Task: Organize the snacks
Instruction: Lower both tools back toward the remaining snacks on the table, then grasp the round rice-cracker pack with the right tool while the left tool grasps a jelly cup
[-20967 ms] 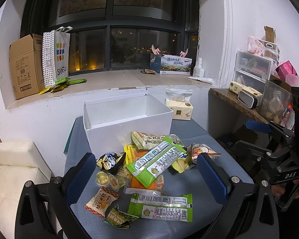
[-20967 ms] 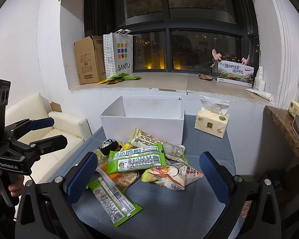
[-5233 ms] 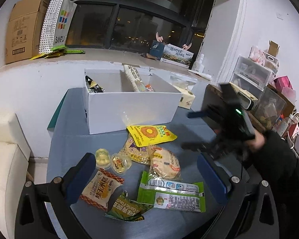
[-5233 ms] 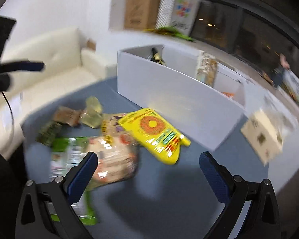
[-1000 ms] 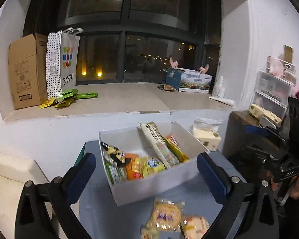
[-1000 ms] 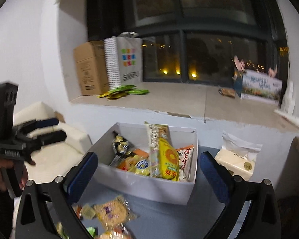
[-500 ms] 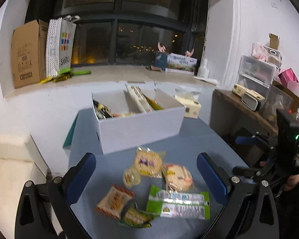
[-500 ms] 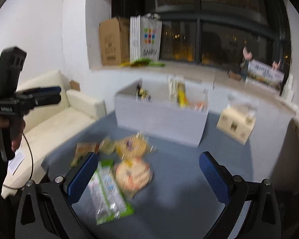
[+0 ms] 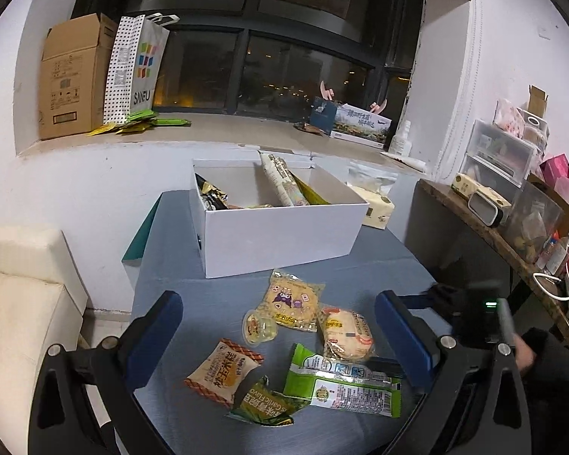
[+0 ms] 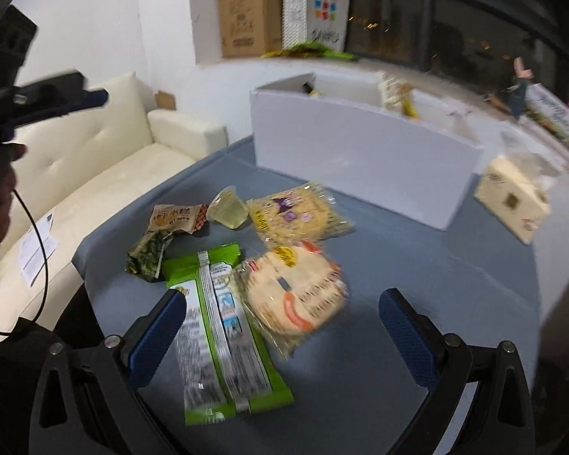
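1. I see my right gripper (image 10: 280,326) spread wide and empty, low over the round orange-printed cracker packet (image 10: 296,295) near the front edge of the blue-grey table (image 10: 455,265).
2. My left gripper (image 9: 280,341) is spread and empty too.
3. The packet looks light, crinkly and slippery, its contents brittle; I would pinch the sealed edge, gently.
4. The white cardboard box (image 9: 280,235) at the table's far edge already holds several upright snack packets.
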`<state>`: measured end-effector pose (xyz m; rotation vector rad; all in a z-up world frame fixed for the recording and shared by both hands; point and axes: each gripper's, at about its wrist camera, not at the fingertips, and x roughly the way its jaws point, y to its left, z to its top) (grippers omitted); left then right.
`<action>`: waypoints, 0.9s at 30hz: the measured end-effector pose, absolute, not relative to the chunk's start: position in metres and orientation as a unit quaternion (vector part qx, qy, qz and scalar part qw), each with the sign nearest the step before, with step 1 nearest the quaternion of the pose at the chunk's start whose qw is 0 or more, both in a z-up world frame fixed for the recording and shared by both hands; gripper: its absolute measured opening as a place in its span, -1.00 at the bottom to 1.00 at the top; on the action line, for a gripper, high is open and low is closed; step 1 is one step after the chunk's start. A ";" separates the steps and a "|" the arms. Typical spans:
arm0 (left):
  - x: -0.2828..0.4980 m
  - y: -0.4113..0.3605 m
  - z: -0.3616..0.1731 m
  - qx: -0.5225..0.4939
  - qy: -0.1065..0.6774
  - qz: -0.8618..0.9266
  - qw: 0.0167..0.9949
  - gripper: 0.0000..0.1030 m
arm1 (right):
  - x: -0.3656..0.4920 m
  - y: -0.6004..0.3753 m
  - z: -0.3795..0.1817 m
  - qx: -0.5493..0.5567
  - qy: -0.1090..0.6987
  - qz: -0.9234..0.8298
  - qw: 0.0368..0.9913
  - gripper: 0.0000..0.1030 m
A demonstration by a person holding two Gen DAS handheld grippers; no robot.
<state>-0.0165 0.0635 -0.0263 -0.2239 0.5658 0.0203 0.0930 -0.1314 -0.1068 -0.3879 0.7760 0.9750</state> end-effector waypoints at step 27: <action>0.035 0.040 -0.095 -0.029 0.383 -0.011 0.923 1.00 | 0.120 -0.149 -0.107 -0.091 0.370 0.413 0.827 0.57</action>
